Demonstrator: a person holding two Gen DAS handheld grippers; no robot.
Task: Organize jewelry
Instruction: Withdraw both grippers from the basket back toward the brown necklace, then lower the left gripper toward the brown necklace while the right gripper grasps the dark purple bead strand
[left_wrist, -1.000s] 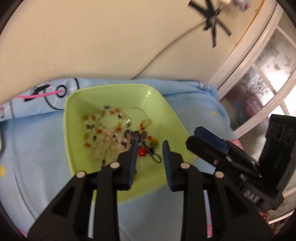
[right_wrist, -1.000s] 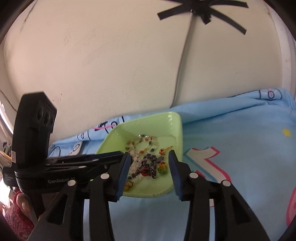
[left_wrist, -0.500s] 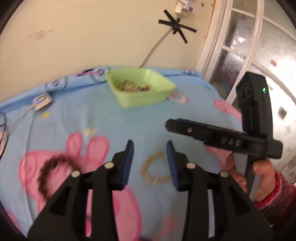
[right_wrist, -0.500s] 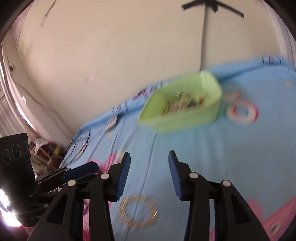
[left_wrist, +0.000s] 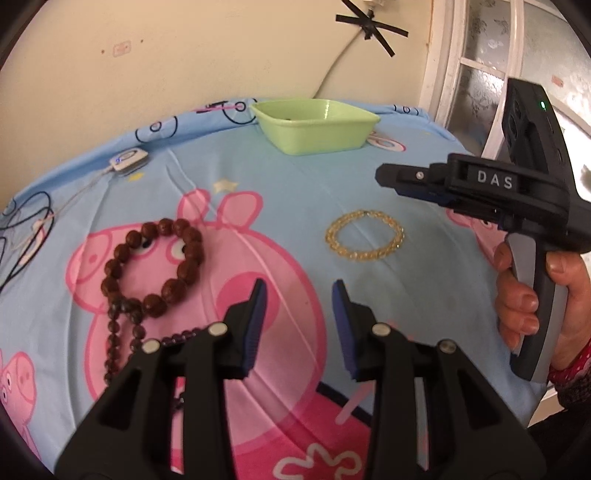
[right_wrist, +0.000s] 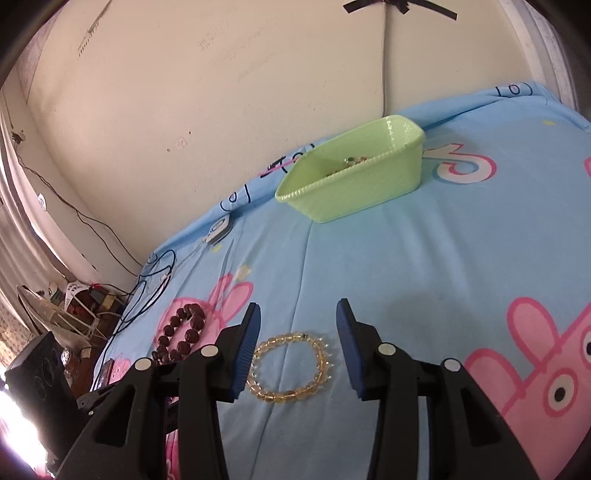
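Observation:
A light green basin (left_wrist: 317, 127) with several bead pieces inside stands at the far edge of the blue cartoon blanket (left_wrist: 295, 192). A yellow bead bracelet (left_wrist: 364, 234) lies on the blanket ahead and to the right of my left gripper (left_wrist: 298, 295), which is open and holds nothing. A brown bead bracelet (left_wrist: 155, 264) and a dark bead string (left_wrist: 122, 332) lie to its left. My right gripper (right_wrist: 297, 314) hangs open just above the yellow bracelet (right_wrist: 291, 367), apart from it. The basin (right_wrist: 354, 184) is far ahead of it, the brown bracelet (right_wrist: 181, 332) to its left.
A small white device (left_wrist: 127, 160) with a cable lies near the blanket's far left edge, next to black cords (right_wrist: 155, 273). A cream wall stands behind the basin, a window frame (left_wrist: 480, 55) to the right. A hand (left_wrist: 524, 295) holds the right gripper. Clutter (right_wrist: 74, 306) sits beyond the left edge.
Both grippers have drawn back from above the green basin to the near part of the blanket, where the bracelets now show. The left jaws stand a little wider than a second ago.

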